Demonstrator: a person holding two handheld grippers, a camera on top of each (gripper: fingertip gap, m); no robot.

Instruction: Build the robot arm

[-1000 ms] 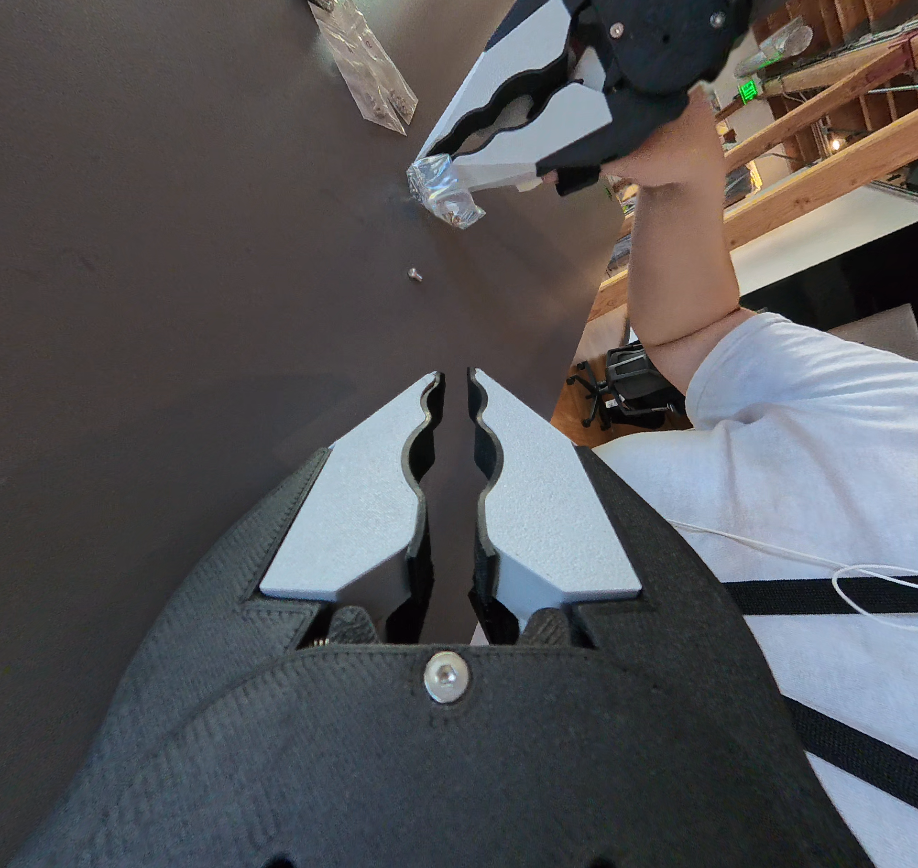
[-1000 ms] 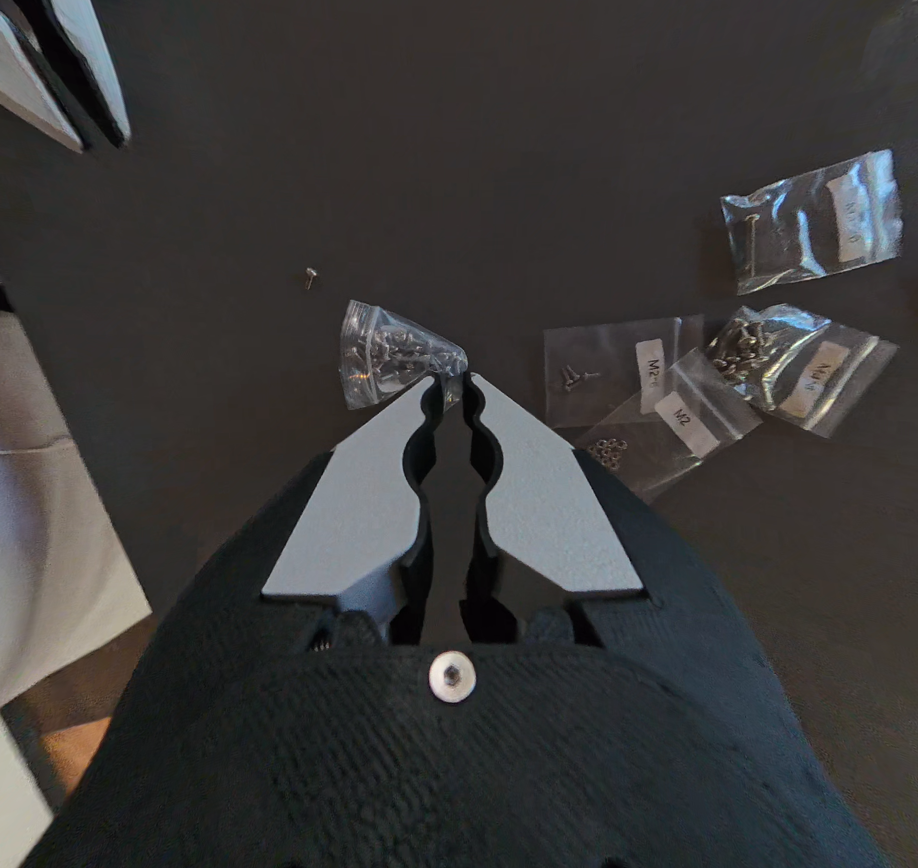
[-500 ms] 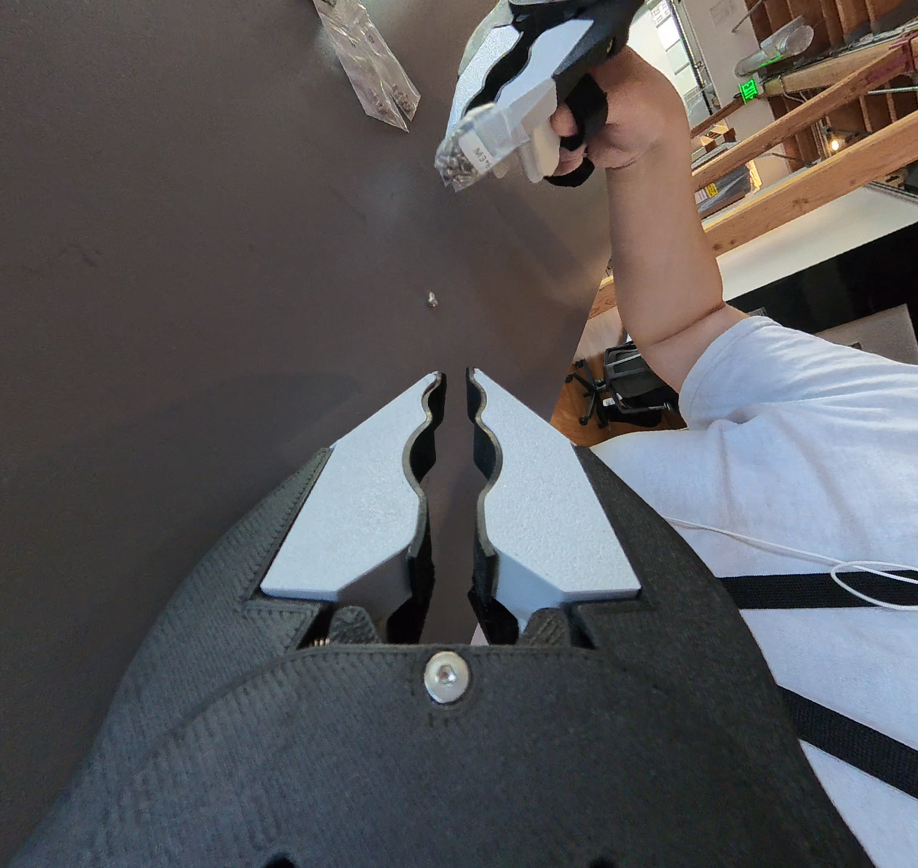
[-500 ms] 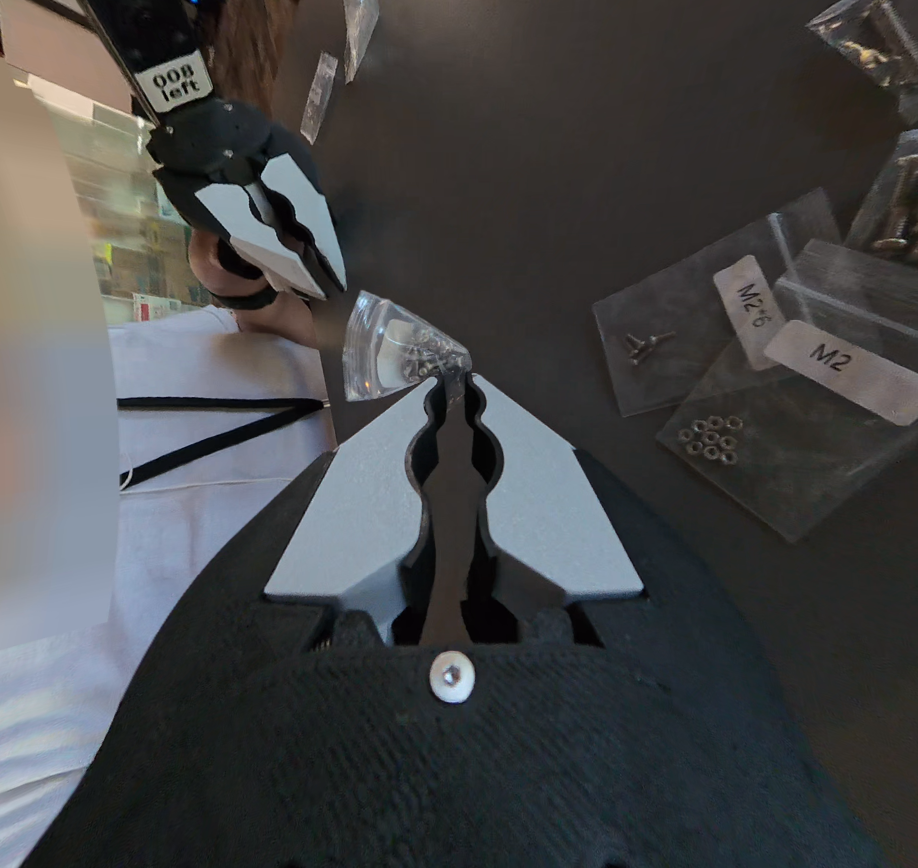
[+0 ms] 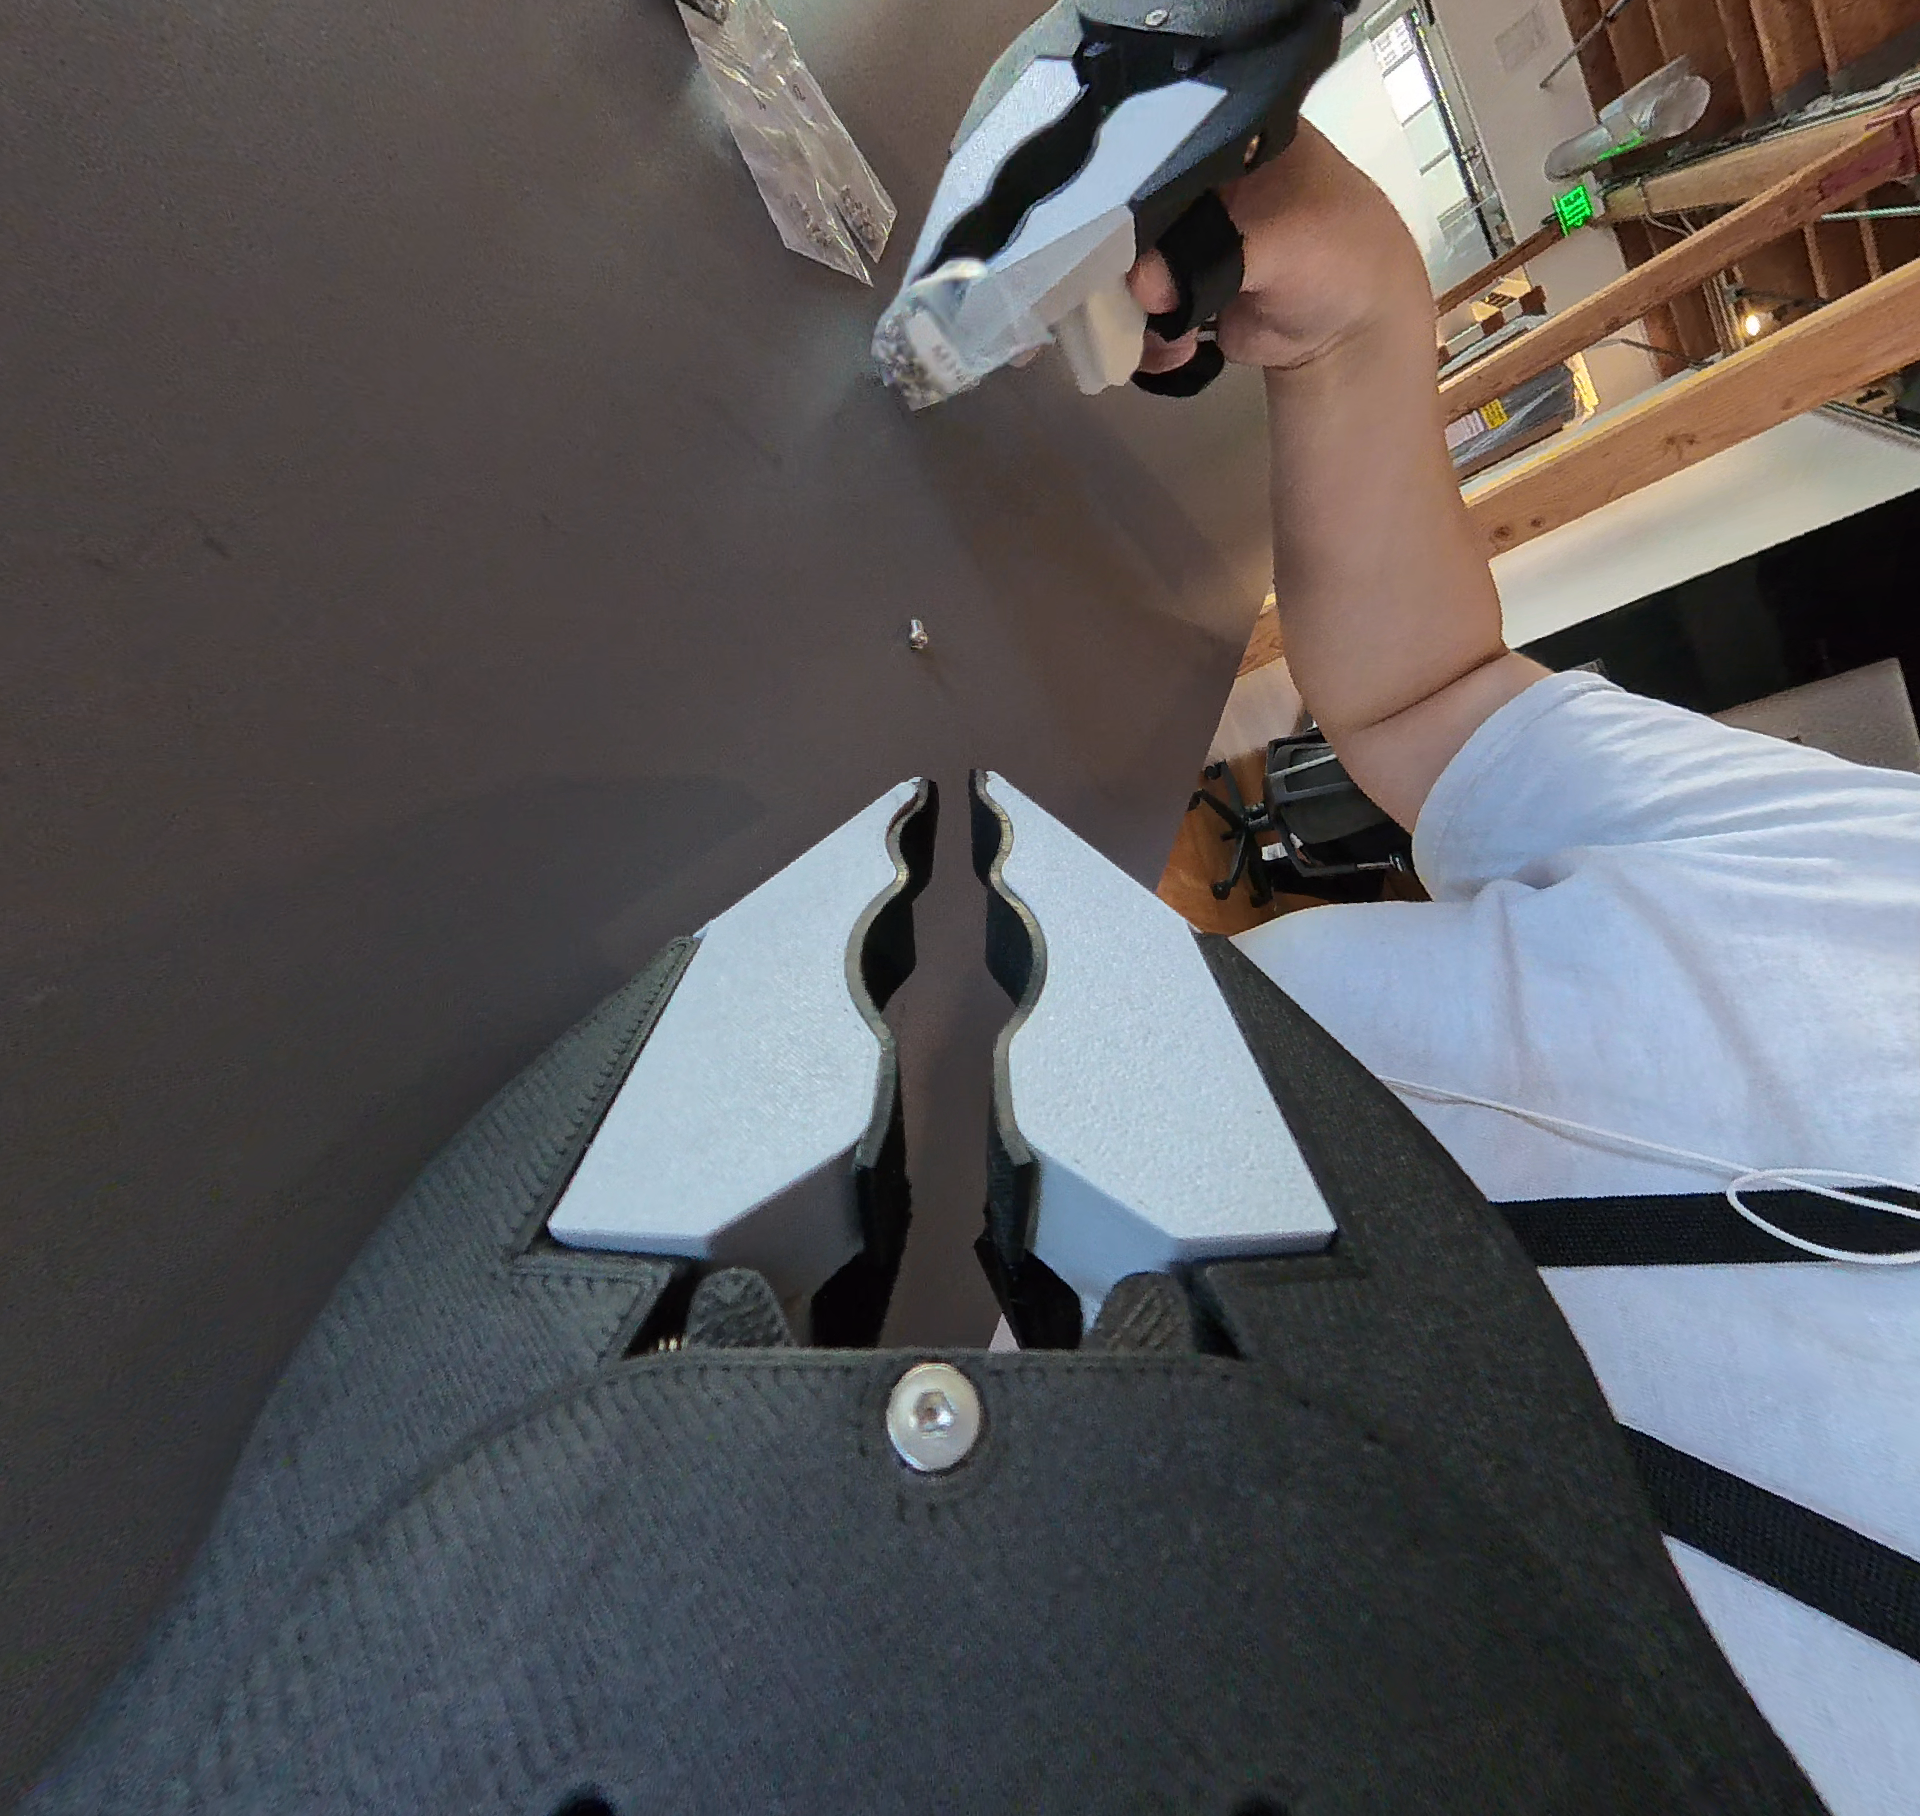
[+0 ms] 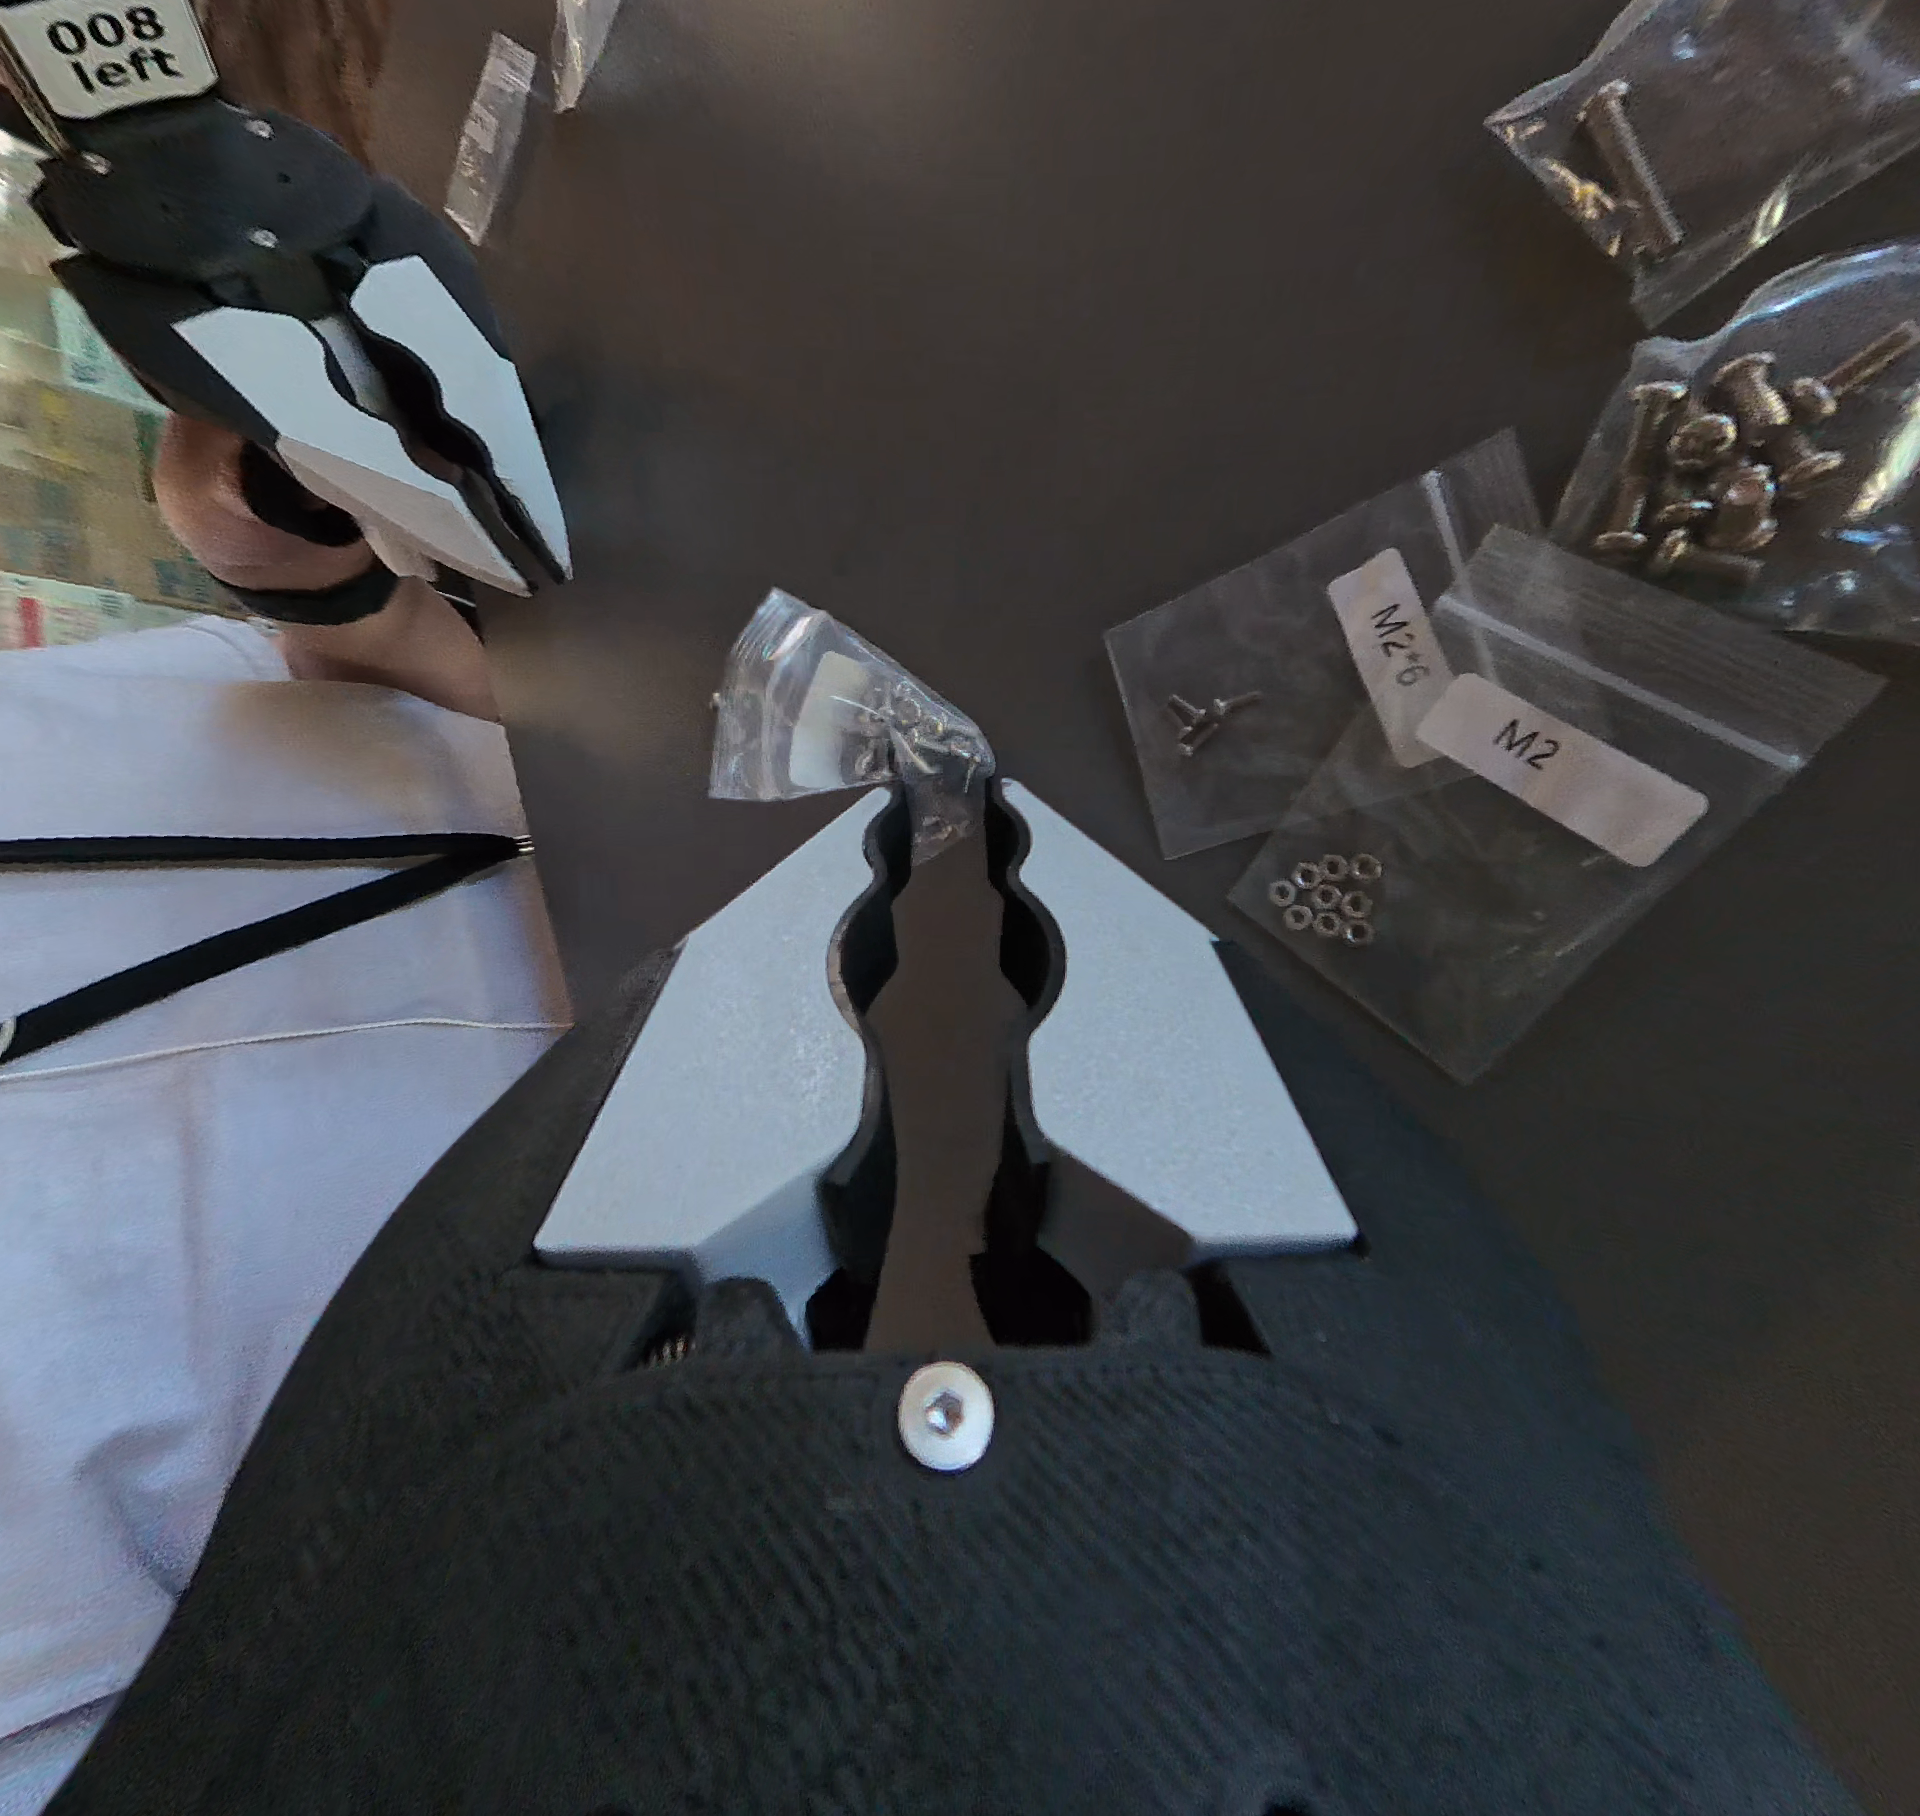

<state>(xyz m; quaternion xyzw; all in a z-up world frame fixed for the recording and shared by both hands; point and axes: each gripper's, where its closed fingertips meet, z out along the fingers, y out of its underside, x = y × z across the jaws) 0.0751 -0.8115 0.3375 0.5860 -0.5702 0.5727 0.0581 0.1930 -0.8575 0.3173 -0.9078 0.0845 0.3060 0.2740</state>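
My right gripper [image 6: 940, 795] is shut on the corner of a small clear bag of tiny screws [image 6: 831, 717] and holds it in the air above the dark table [image 6: 1039, 260]. The left wrist view shows this gripper [image 5: 961, 286] from the side, with the bag [image 5: 925, 348] hanging at its tips. My left gripper [image 5: 954, 792] is shut and empty, its tips just above the table [image 5: 364, 519]. A single loose screw [image 5: 916, 634] lies a little beyond them. In the right wrist view the left gripper [image 6: 535, 566] is at the upper left.
Several clear bags of hardware lie to the right: one with two small screws [image 6: 1320, 665], one with nuts [image 6: 1538, 831], one with bolts [image 6: 1745, 478] and one with a long bolt [image 6: 1704, 73]. More bags [image 6: 499, 135] lie farther off. The person's white shirt [image 5: 1610, 1039] is at the table edge. The gap from one gripper's tips to the other's is roughly 15 centimetres.
My right gripper has lifted the bag of screws off the table and turned toward the left gripper. The left gripper has stayed almost still and shut.
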